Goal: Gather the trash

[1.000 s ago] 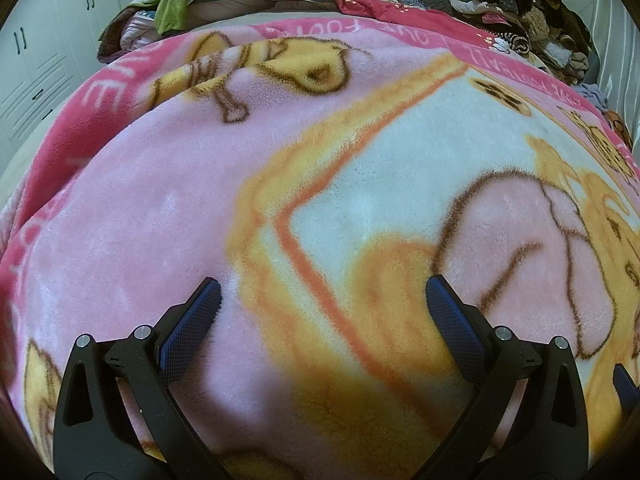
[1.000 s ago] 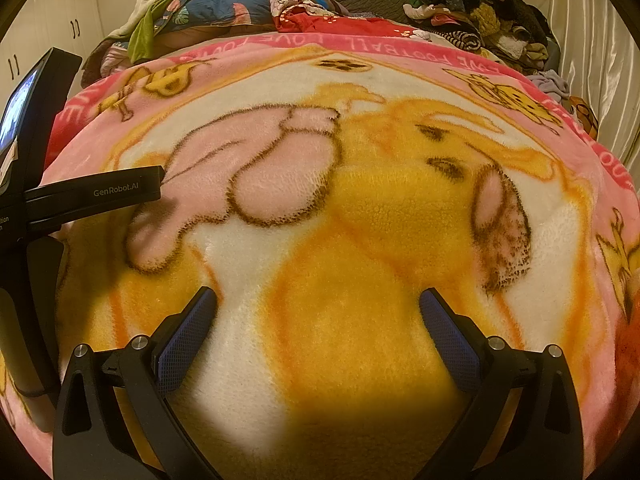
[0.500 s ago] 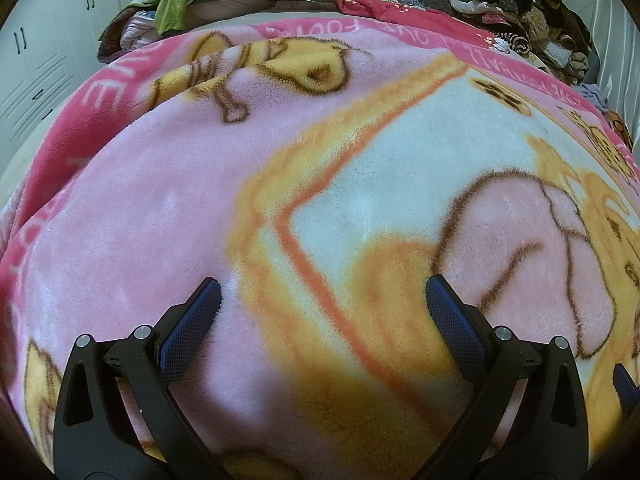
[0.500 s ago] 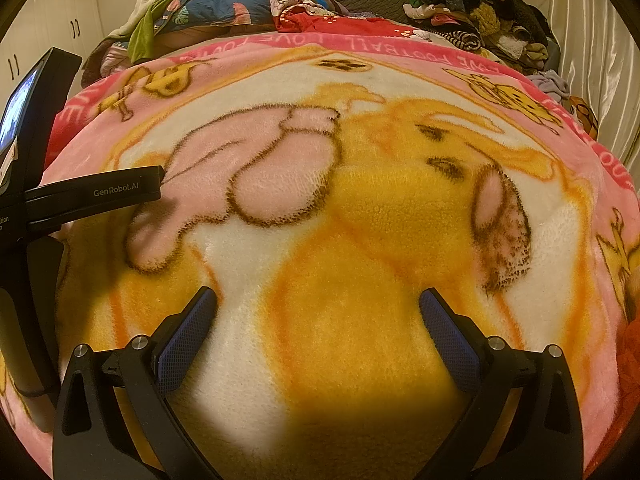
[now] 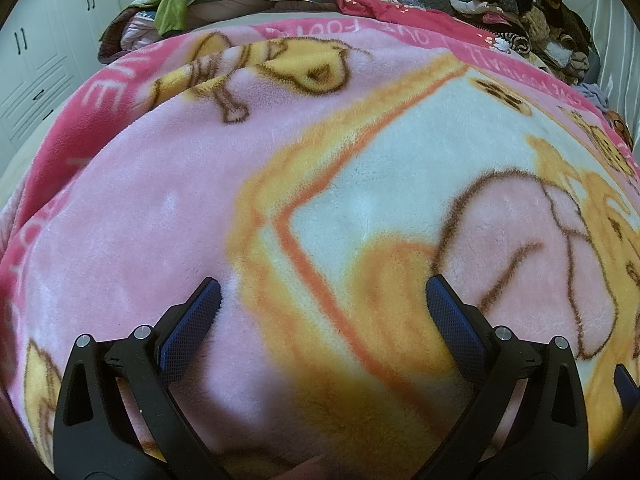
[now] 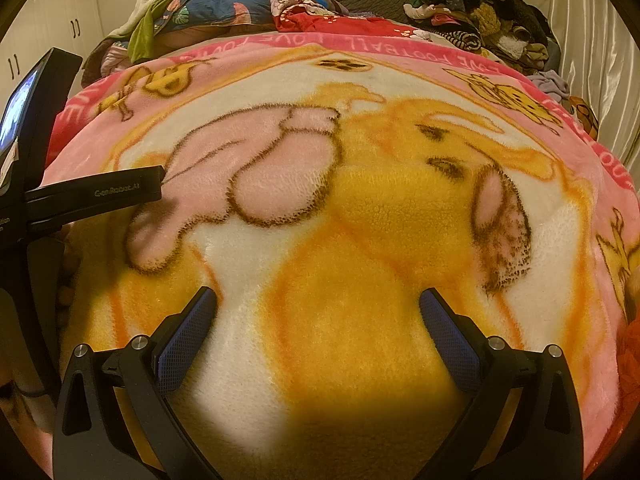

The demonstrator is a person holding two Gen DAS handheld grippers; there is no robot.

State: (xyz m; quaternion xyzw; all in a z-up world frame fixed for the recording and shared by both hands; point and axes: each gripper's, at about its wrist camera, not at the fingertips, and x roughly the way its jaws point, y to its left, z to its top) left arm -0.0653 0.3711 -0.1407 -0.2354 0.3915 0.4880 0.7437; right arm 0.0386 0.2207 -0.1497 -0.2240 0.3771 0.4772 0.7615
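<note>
While no trash shows in either wrist view, I hold my left gripper (image 5: 322, 296) and right gripper (image 6: 318, 306) spread wide and empty over a pink cartoon blanket (image 5: 168, 208) covering the bed. I judge collecting hasn't started.

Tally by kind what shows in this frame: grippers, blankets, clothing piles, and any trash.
Black two-finger grippers with blue pads: 2, left gripper and right gripper, both open and empty
Pink and yellow cartoon fleece blanket: 1
Heaps of clothes and bedding at the far edge: 2, floral bedding heap and dark clothes heap
Trash items: 0 visible
Total: 5
</note>
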